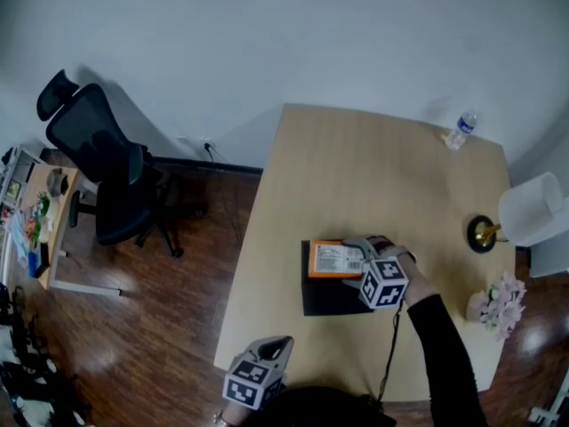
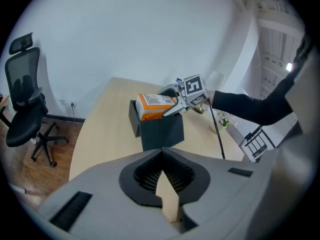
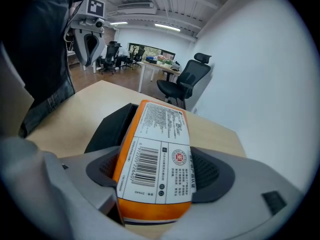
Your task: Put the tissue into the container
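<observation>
- Looking from the head view: the orange, white-labelled soft tissue pack lies across the top edge of the black rectangular open-topped container on the pale wooden table. The right gripper holds it. The left gripper hangs at the near table edge, well apart.
- Left gripper view: the left gripper's jaws meet at the tips with nothing between them. The tissue pack sits tilted, only partly inside the container.
- Right gripper view: the right gripper's jaws stand wide, pressed on both sides of the tissue pack.
- Judgement: level the pack with the opening and lower it further before letting go.
- Label: a barcode and a round red seal show; the print is too small to read.
</observation>
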### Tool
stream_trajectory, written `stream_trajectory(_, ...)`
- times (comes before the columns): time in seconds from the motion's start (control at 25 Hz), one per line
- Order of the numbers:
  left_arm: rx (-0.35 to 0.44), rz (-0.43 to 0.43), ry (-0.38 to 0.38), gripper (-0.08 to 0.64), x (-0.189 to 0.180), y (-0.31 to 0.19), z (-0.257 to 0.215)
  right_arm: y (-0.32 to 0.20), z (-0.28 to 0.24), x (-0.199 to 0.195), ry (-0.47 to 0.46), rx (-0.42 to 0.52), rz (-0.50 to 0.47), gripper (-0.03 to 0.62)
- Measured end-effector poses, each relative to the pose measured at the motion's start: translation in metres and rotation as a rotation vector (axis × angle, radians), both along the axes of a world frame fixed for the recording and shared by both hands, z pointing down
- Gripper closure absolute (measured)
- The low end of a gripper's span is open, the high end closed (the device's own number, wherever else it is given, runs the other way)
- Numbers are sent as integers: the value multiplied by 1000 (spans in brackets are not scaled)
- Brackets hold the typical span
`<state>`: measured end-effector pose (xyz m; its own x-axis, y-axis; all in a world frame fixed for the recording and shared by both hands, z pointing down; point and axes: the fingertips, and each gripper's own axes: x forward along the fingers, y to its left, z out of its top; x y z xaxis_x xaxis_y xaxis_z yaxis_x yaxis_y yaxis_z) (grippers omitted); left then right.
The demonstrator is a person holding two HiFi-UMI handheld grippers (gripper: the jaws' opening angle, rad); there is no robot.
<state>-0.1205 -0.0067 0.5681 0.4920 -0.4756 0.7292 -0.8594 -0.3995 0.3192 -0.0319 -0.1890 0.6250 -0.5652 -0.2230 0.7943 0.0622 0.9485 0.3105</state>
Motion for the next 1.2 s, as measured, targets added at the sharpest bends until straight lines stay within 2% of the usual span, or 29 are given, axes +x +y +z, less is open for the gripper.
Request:
stream_trajectory(0.24, -7, 4, -9, 558, -1, 2, 2, -10, -1, -3, 9, 32, 41, 127)
stream_trajectory(0.44, 13, 17, -7, 558, 0, 1, -4, -17, -43, -2, -123, 63, 150, 127)
stream_trajectory(0.6, 40, 50, -2, 558, 2, -1, -8, -12, -87, 14, -265, 48, 315, 127)
stream_trajectory(0.8, 86, 101, 19, 558, 9, -8, -18, 22, -153, 38, -511, -68, 598, 127)
stream_trajectory(0.88, 106, 124, 30, 558, 11, -9, -22, 42, -165, 49, -581, -116, 706, 129)
stream_trajectory(0.92, 118, 137, 35, 558, 12, -10, -24, 54, -167, 54, -606, -138, 761, 143)
stream_trajectory(1.0, 138, 167, 42, 558, 14, -9, -29, 79, -165, 65, -635, -173, 892, 273)
stream_trajectory(1.12, 153, 211, 60, 558, 16, -5, -32, 119, -143, 76, -631, -237, 1069, 503)
stream_trajectory(1.2, 159, 236, 71, 558, 16, -2, -34, 144, -122, 77, -606, -275, 1148, 546)
